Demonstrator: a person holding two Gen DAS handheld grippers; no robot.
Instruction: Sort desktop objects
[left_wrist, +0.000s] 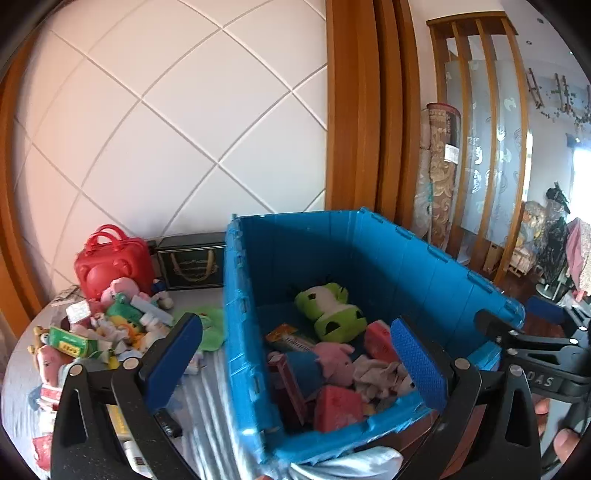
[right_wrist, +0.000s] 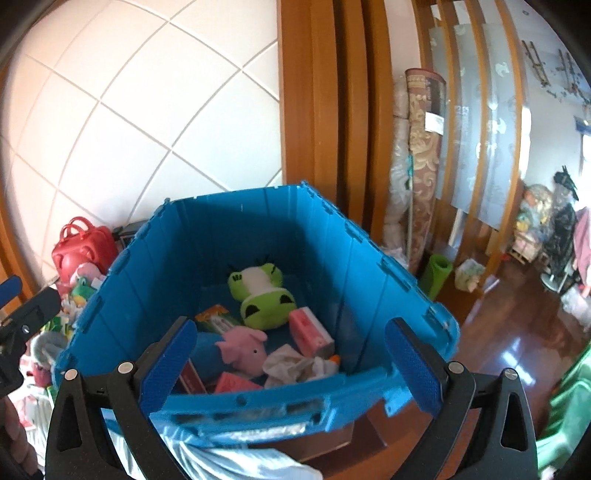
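Looking along your left tongs (left_wrist: 295, 365), you see their blue pads spread wide and empty, straddling the near left corner of the blue crate (left_wrist: 436, 266) where a green plush (left_wrist: 330, 310) and pink pig (left_wrist: 334, 360) lie, while the unsorted toy pile (left_wrist: 99, 332) sits on the table (left_wrist: 201, 391) to its left. From your right tongs (right_wrist: 290, 363), equally wide and empty, the same crate sits straight ahead.

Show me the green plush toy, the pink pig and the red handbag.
green plush toy (right_wrist: 264, 297): right wrist view, its body.
pink pig (right_wrist: 245, 349): right wrist view, its head.
red handbag (left_wrist: 112, 267): left wrist view, its front.
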